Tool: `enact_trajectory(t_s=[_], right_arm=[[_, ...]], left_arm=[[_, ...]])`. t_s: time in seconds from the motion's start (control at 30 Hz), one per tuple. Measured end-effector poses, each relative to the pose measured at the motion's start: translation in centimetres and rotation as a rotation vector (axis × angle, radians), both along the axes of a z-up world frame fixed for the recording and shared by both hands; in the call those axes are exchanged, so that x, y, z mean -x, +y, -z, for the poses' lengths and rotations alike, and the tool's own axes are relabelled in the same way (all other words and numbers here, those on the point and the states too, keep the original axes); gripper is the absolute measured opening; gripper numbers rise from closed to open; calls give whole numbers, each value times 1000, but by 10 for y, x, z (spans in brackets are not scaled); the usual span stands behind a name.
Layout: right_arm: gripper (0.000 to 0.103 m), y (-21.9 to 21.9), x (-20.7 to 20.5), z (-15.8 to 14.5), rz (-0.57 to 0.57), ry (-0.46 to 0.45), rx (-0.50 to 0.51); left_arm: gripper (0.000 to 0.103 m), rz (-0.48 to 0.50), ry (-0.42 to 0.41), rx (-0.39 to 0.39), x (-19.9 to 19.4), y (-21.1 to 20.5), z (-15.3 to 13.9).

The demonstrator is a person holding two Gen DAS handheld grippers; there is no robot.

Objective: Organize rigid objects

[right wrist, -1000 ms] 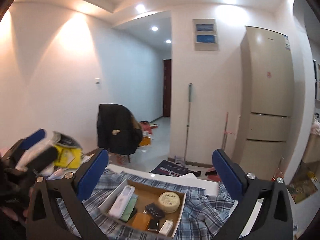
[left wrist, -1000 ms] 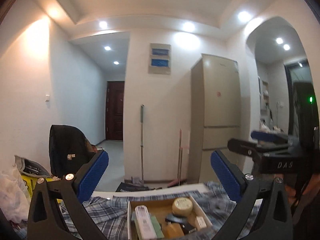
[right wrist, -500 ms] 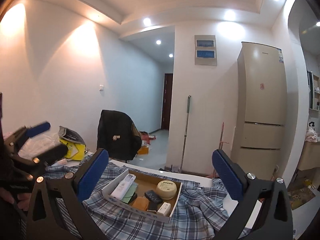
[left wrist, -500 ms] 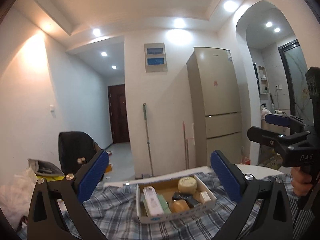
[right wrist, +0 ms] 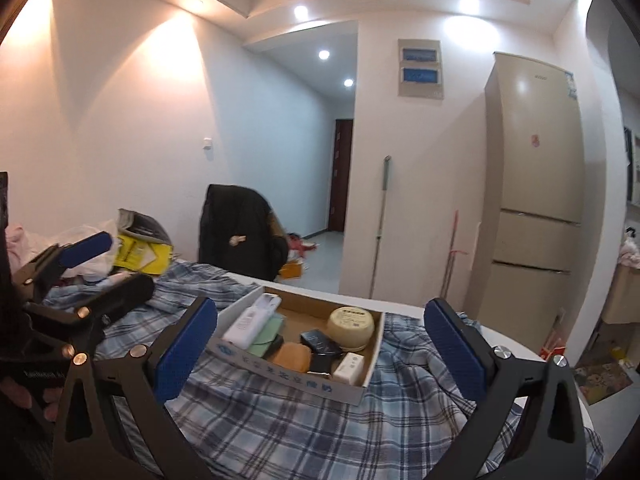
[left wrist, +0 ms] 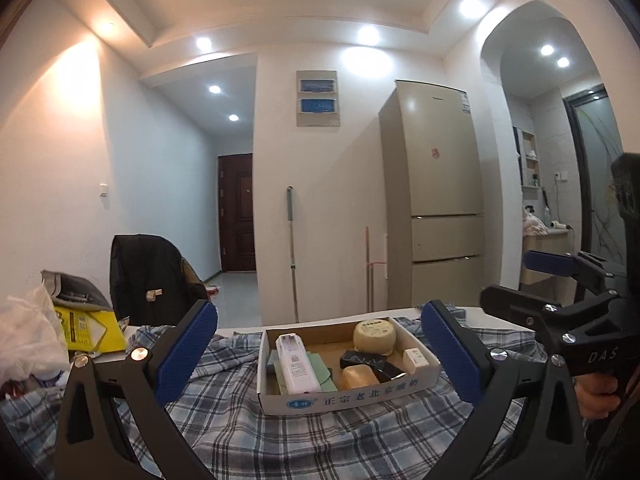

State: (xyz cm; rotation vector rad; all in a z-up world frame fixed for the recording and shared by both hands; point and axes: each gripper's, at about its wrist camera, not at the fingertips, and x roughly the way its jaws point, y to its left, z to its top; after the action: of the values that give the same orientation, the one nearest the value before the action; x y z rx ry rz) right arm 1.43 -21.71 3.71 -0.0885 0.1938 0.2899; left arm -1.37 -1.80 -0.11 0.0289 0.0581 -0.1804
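A shallow cardboard box (left wrist: 348, 398) (right wrist: 288, 374) sits on a blue plaid cloth (left wrist: 300, 436) (right wrist: 280, 424). Inside lie a white remote (left wrist: 297, 364) (right wrist: 252, 322), a green pouch (left wrist: 322, 368) (right wrist: 265, 334), a round cream tin (left wrist: 374, 335) (right wrist: 351, 322), a black case (left wrist: 366, 360) (right wrist: 320, 341), an orange bar (left wrist: 359, 376) (right wrist: 293, 356) and a small white box (left wrist: 416, 358) (right wrist: 349, 368). My left gripper (left wrist: 320, 356) (right wrist: 80, 272) hovers open in front of the box, holding nothing. My right gripper (right wrist: 320, 356) (left wrist: 536, 284) is open too, empty, near the box.
White bags and a yellow package (left wrist: 86, 330) (right wrist: 140, 254) crowd the table's left end. A chair with a black jacket (left wrist: 148, 280) (right wrist: 240, 232) stands behind the table. A fridge (left wrist: 436, 196), a mop (left wrist: 292, 252) and a hallway lie beyond. A hand (left wrist: 598, 396) holds the right gripper.
Both views have tilted down and drawn nearer, so the box sits higher and larger between the fingers. Both grippers stay open.
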Motion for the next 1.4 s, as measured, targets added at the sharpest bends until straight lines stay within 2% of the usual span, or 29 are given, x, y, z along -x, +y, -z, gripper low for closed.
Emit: enact_trajectory(t_s=[0.07, 0.17, 0.33, 0.43, 0.57, 0.83, 1.4], right_arm=[[103, -2, 2, 7, 38, -33, 2], [103, 5, 12, 17, 185, -119, 84], [103, 2, 5, 19, 155, -72, 71], [103, -5, -1, 21, 163, -30, 40], [103, -8, -3, 22, 167, -15, 32], [103, 0, 7, 20, 167, -67, 64], [103, -5, 12, 16, 170, -87, 50]], left_arm=[[103, -14, 13, 7, -4, 2, 4], [103, -38, 23, 34, -5, 8, 6], [103, -36, 2, 33, -1, 8, 7], [103, -111, -2, 4, 0, 4, 7], [103, -104, 5, 21, -2, 8, 7], [103, -118, 26, 37, -6, 14, 11], [103, -99, 0, 18, -1, 13, 9]])
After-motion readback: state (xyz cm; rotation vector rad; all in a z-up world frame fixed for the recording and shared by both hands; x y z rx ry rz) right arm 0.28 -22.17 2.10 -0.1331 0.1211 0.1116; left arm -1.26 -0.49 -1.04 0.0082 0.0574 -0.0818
